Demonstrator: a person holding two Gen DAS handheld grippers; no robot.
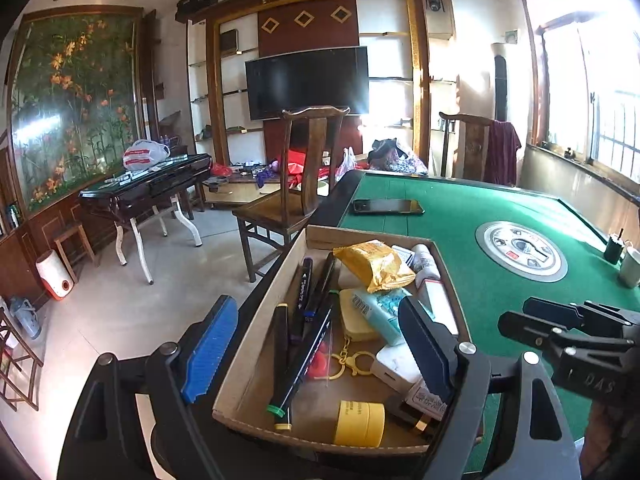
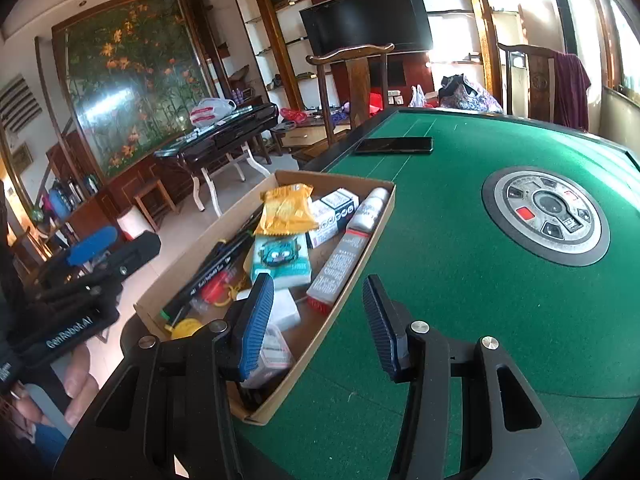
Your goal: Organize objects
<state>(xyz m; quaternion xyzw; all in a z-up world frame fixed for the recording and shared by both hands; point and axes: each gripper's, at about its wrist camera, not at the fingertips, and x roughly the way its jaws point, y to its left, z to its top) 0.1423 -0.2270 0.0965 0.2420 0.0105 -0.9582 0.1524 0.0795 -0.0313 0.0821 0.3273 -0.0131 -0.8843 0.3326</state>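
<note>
A shallow cardboard box sits at the left edge of the green felt table. It holds black markers, a yellow snack packet, a teal tissue pack, a long tube and a yellow jar. My left gripper hangs open above the box, its blue pad outside the left wall. My right gripper is open and straddles the box's right wall without touching it.
A black phone lies on the felt beyond the box. A round metal dial is set in the table's middle, and a cup stands at the right edge. A wooden chair stands left of the table.
</note>
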